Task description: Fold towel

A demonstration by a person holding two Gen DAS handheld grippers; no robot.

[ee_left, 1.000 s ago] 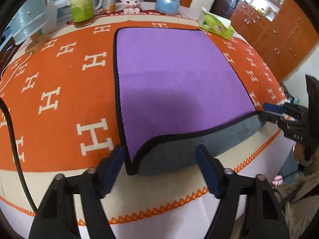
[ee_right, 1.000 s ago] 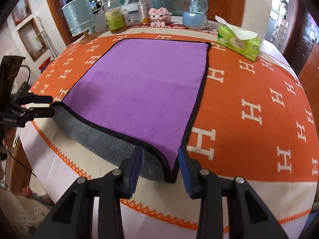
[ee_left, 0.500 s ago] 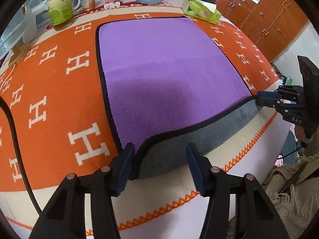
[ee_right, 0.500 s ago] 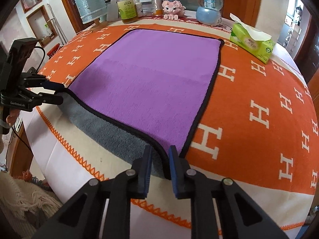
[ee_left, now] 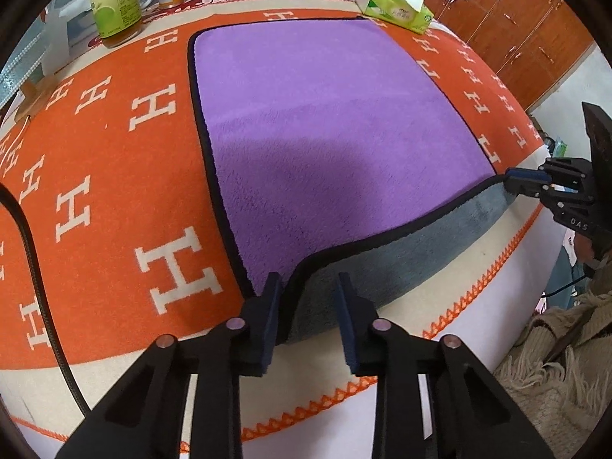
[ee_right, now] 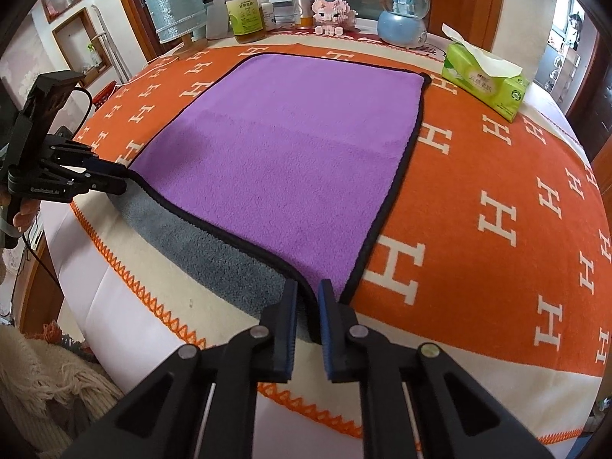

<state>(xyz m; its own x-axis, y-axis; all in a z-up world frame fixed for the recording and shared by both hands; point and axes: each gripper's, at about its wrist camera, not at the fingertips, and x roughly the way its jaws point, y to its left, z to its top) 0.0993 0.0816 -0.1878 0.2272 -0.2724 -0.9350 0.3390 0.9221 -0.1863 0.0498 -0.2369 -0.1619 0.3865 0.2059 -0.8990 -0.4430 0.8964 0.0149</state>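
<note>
A purple towel (ee_right: 290, 153) with black piping was spread flat on an orange blanket (ee_right: 497, 199) patterned with white H letters, its long axis running from the near table edge toward the clutter at the far side, its grey underside turned up along the lifted near edge. The left gripper (ee_left: 308, 298) was held low at the near left corner, reaching forward over the table edge; its fingers were only partly closed, the left pad (ee_left: 272, 298) touching the piped corner while a clear gap remained to the right pad. The right gripper (ee_right: 306, 298) was held likewise at the near right corner, its fingers drawn almost together around the black hem, though whether the fabric was actually pinched could not be told. Each gripper was seen from the side in the other's view, fingertips at the towel's corner. A green tissue box (ee_right: 485, 80), a snow globe (ee_right: 403, 15), a pink block figure (ee_right: 332, 15) and a bottle (ee_right: 244, 4) were shown standing beyond the towel's far edge; only the right view showed the silver drum (ee_right: 176, 7).
</note>
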